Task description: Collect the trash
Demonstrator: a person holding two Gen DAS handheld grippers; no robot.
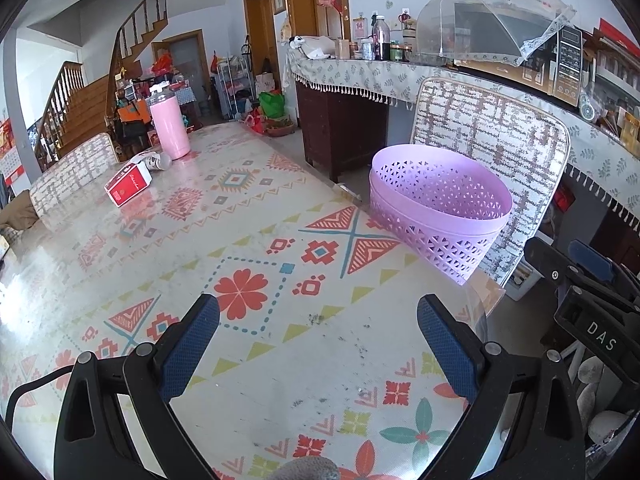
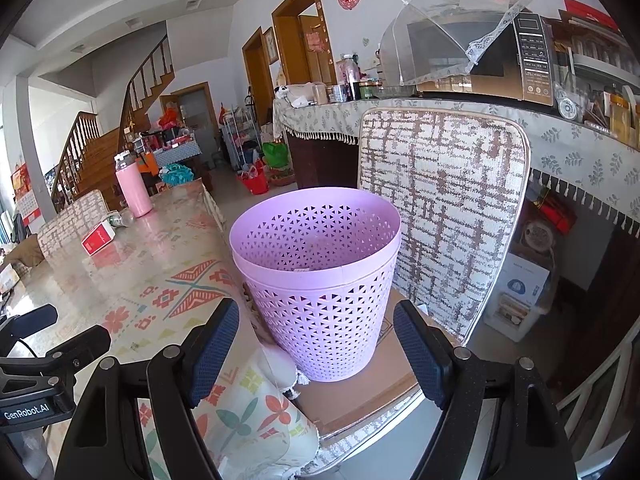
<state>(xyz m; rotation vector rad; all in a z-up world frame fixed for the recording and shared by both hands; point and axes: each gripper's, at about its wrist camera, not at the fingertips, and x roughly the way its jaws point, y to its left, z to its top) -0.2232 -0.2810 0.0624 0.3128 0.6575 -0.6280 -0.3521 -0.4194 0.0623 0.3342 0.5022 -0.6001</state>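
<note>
At twelve o'clock from the right hand-held gripper (image 2: 316, 344), a lilac basket (image 2: 320, 280) is set on a chair seat (image 2: 360, 396), presumably to receive trash. Its walls are perforated, its inside apparently bare. Both jaws are spread, nothing pinched. At eleven o'clock from the left hand-held gripper (image 1: 318, 332), a red box (image 1: 128, 184) and a crumpled bottle (image 1: 158, 160) are seen lying far across the surface (image 1: 240, 220).

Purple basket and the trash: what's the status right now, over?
Both grippers open, empty. Basket empty on chair. Red box, bottle on table, path clear.
</note>
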